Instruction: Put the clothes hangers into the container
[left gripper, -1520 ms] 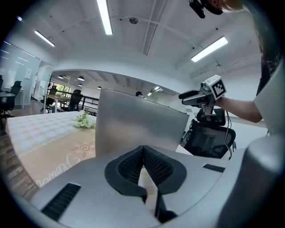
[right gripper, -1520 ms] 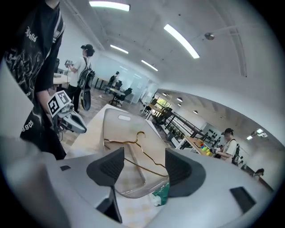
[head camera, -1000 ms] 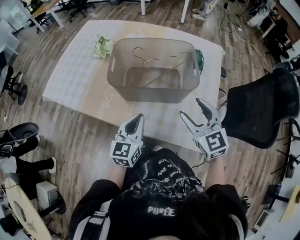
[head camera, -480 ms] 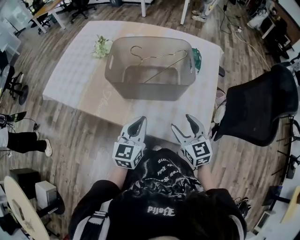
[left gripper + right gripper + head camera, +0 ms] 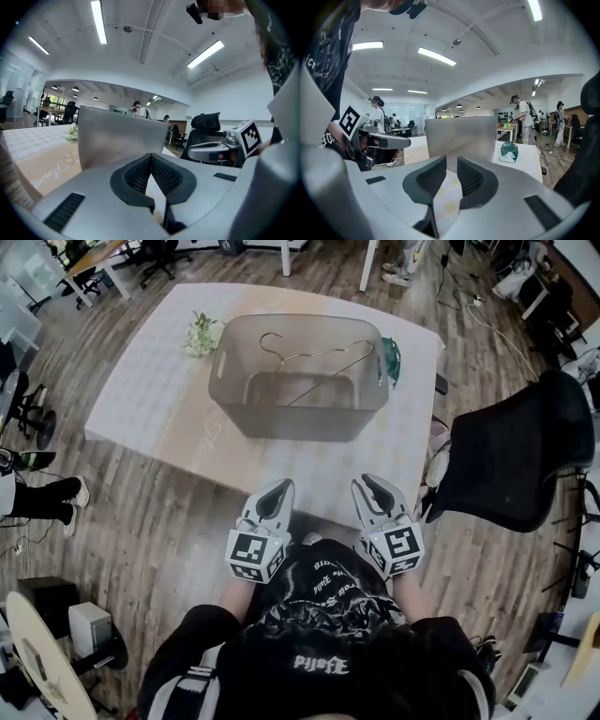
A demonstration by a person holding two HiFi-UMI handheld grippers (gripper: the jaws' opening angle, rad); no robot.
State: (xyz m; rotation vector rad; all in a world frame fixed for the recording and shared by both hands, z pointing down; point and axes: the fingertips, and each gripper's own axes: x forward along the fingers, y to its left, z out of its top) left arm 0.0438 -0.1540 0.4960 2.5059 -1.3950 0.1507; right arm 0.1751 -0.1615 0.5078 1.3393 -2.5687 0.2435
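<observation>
You're holding the left gripper [image 5: 151, 156] shut, pads touching, empty. The right gripper [image 5: 451, 160] has just been closing to a narrow slit, with nothing between its jaws. Both are hanging by the near edge of the table [image 5: 141, 371], well short of the container [image 5: 300, 423]. The only wire hanger [image 5: 319, 357] showing is already lying inside it, propped against the far wall. It's looking light, stiff, thin and probably slippery, so pinch it at the straight bar or the hook neck. Flowers [image 5: 203, 334] are sitting left of the container, a green object [image 5: 393, 357] right, and a black chair [image 5: 511, 460] near your right gripper. Nothing is blocking the container.
</observation>
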